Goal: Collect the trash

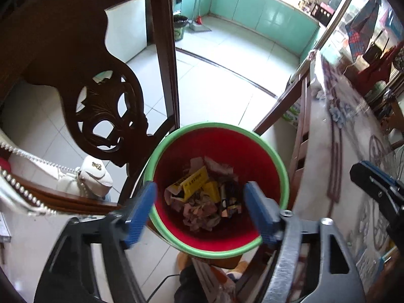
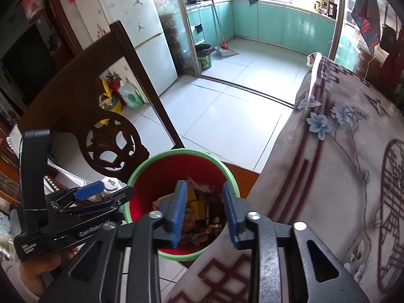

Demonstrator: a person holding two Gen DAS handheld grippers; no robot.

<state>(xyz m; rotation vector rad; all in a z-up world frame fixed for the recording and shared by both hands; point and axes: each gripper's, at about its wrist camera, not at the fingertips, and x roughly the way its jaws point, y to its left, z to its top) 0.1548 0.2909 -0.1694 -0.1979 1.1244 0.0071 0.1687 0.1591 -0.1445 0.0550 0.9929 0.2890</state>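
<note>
A red trash bin with a green rim [image 1: 176, 139] stands on the floor between a carved chair and the table. It holds crumpled paper and yellow wrappers [image 1: 199, 186]. My left gripper [image 1: 199, 209] is open and empty above the bin. In the right wrist view the bin [image 2: 161, 171] lies below my right gripper [image 2: 205, 212], which is open and empty over it. The left gripper [image 2: 101, 194] shows there at the left, beside the bin's rim. The right gripper's tip [image 1: 373, 181] shows at the right of the left wrist view.
A dark carved wooden chair [image 2: 113, 141] stands left of the bin, with a white bag [image 1: 93, 176] on its seat. A table with a floral cloth [image 2: 341, 164] is on the right. Tiled floor [image 2: 227, 101] leads to a kitchen with another bin [image 2: 203, 55] and a broom.
</note>
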